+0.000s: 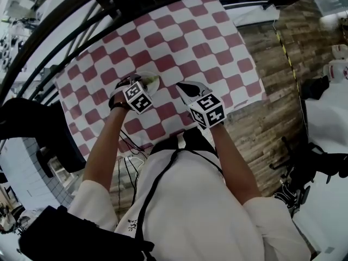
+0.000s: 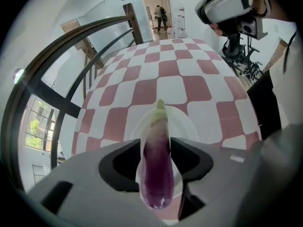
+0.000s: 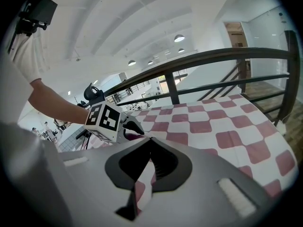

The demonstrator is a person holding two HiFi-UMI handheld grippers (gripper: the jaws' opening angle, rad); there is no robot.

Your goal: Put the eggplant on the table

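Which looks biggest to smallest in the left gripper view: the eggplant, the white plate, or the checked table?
1. The checked table: by far the largest.
2 and 3. The white plate and the eggplant: unsure. The plate looks wider, but the eggplant sits nearer the camera and hides much of it.

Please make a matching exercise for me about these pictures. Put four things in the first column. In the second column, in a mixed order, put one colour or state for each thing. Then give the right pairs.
Column 1
1. eggplant
2. plate
3. left claw
4. right claw

Column 2
A. jaws together, nothing between them
B. purple, with a pale green stem end
C. jaws apart, the eggplant between them
D. white, under the eggplant

Right pairs: 1-B, 2-D, 3-C, 4-A
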